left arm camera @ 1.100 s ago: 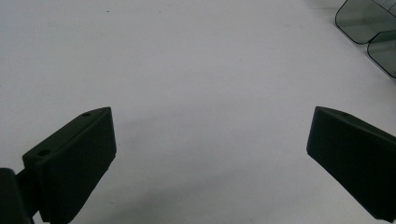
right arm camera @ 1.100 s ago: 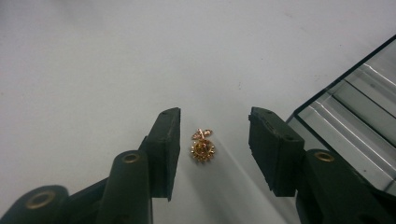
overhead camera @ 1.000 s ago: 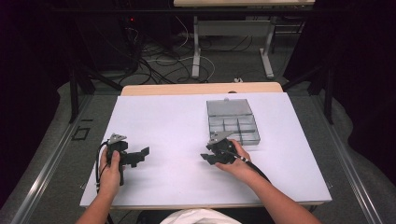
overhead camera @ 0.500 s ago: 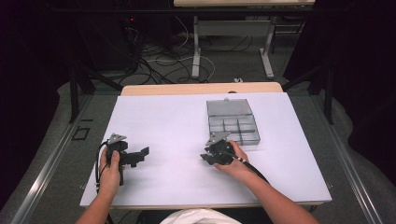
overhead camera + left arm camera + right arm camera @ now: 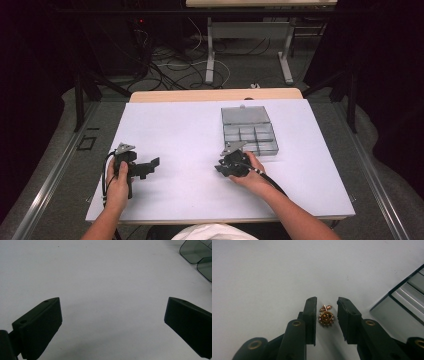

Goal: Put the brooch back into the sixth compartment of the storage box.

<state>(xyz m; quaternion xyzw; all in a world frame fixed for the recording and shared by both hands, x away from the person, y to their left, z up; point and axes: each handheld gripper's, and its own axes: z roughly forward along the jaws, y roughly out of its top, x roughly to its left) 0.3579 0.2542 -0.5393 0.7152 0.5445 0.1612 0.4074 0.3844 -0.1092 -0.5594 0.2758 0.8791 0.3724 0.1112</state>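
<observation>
Little has moved: right gripper (image 5: 326, 315) sits near the compartment box (image 5: 249, 131), at its 7 o'clock. Jaws narrowly apart, straddling a gold gem-set pendant (image 5: 326, 316) on the table (image 5: 190, 130), not yet gripping; next, close gently. Left gripper (image 5: 112, 322) idle, jaws wide, empty.

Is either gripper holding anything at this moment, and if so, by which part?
Nothing is held. The left gripper is wide open over bare table. The right gripper brackets a small gold pendant, with gaps on both sides.

Lab or recording workspace: white-topped work table (image 5: 200, 130), tangled black cables on grey floor (image 5: 165, 70), dark curtained surroundings (image 5: 30, 60).
</observation>
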